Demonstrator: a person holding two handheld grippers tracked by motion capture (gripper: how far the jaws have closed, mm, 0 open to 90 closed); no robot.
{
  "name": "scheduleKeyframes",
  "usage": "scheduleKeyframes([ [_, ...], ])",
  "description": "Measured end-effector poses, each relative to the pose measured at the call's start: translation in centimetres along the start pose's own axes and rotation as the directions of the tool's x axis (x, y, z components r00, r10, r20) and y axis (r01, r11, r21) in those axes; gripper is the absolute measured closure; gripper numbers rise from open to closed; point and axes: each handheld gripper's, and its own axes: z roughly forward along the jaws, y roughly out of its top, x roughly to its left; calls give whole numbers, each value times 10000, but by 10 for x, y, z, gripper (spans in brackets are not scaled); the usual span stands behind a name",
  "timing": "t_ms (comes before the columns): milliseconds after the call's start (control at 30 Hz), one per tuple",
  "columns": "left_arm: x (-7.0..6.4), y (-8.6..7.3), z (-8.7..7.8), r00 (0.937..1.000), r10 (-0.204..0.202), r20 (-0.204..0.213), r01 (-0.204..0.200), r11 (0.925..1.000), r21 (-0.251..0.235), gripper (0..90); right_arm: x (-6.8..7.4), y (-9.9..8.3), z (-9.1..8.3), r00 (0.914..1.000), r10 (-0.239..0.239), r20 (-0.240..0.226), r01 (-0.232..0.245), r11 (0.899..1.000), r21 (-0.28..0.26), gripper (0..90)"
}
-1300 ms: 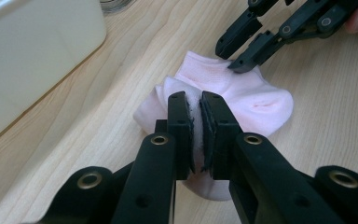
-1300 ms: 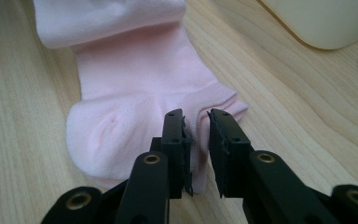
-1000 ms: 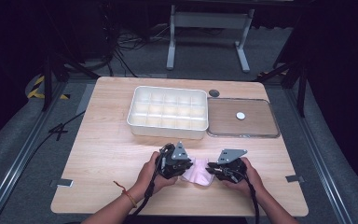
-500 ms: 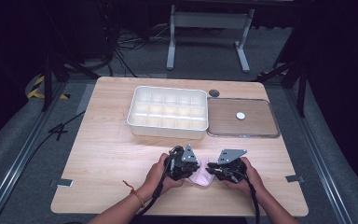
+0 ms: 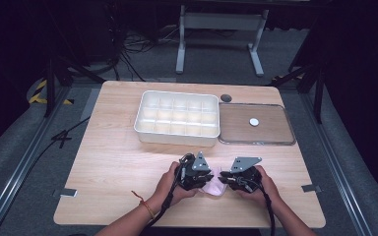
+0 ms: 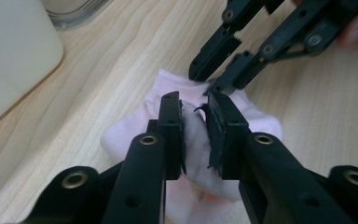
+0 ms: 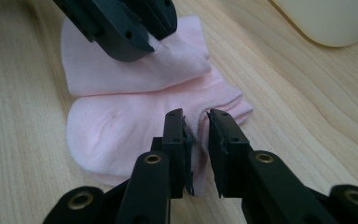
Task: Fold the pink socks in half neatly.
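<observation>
Pink sock (image 7: 135, 121) lies lengthwise between your tools: left hand-held gripper (image 6: 196, 109) pinches one end, right hand-held gripper (image 7: 196, 122) clamps the cuff edge opposite.

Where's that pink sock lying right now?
In the high view the pink sock lies on the wooden table near its front edge, between the left gripper and the right gripper, nearer the person than the white compartment tray.

Pale pink sock (image 7: 135, 126), cream tray (image 5: 177, 118), light wood-grain table (image 5: 113, 162).
</observation>
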Motion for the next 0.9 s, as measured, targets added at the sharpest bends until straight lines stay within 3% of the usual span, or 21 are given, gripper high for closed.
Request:
scheduleKeyframes([
  [200, 7, 2, -26, 9997, -181, 167, 193, 9969, -758, 740, 0, -1, 0, 10000, 36, -75, -37, 10000, -63, 778],
  [300, 12, -2, -39, 9992, -386, 139, 398, 9947, -952, 741, 0, -2, 1, 9999, 80, -103, -81, 9999, -71, 779],
  [400, 14, -7, -42, 9994, -341, 61, 345, 9956, -866, 753, 0, -2, 1, 9999, 58, -96, -58, 10000, -65, 779],
  [433, 14, -14, -40, 9999, -89, 118, 95, 9986, -524, 758, 0, -2, 1, 9999, 98, -119, -98, 9999, -70, 780],
  [567, 10, -23, -29, 9997, 28, 254, -22, 9997, -228, 778, 0, -2, 1, 9999, 75, -102, -75, 9999, -68, 780],
  [600, 7, -27, -22, 9985, 167, 518, -154, 9996, -253, 781, 0, -1, 1, 10000, 27, -96, -28, 10000, -65, 780],
  [800, -1, -32, -4, 9968, 460, 658, -458, 9989, -49, 778, 0, -1, 0, 10000, 83, -54, -84, 9999, -100, 774],
  [867, -2, -33, 2, 9953, 573, 783, -582, 9983, 94, 778, 0, 0, -5, 9999, 116, -8, -116, 9996, -253, 786],
  [900, -3, -34, 5, 9955, 619, 713, -632, 9979, 163, 780, -1, 3, -11, 9998, 204, 27, -202, 9980, -600, 790],
])
